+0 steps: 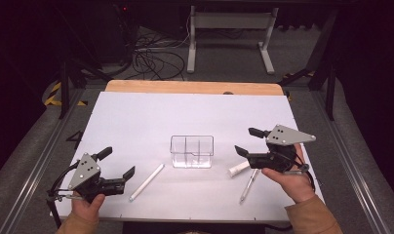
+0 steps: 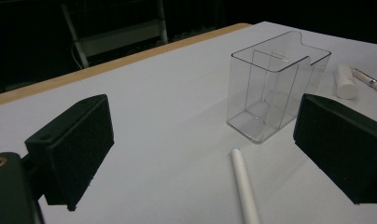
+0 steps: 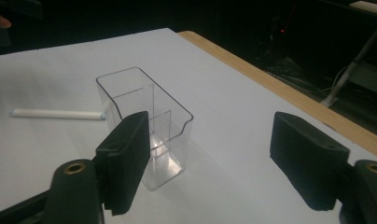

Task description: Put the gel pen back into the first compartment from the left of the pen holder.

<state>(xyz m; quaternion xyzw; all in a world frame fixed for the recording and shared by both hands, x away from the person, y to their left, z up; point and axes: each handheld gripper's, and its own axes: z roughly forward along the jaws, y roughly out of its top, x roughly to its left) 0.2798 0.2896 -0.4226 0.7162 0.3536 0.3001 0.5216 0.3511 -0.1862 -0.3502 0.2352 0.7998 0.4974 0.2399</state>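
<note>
A clear plastic organiser box with inner dividers stands upright near the middle of the white table sheet, empty as far as the views show. No brand, label or writing can be read on it, nor on anything else on the table.

The right gripper hovers just to the right of the box, held in the person's right hand, and points leftward at it. Its jaws are spread with nothing between them; in the right gripper view one black pad overlaps the near corner of the box, but whether it touches I cannot tell.

Beneath that gripper lie a short white cylinder and a slim silver pen, side by side and close together, both right of the box.

The left gripper, in the left hand, sits at the near left of the sheet, well apart from the box, jaws wide and holding nothing. A long white pen with a pale blue tip lies slantwise between it and the box, touching neither.
</note>
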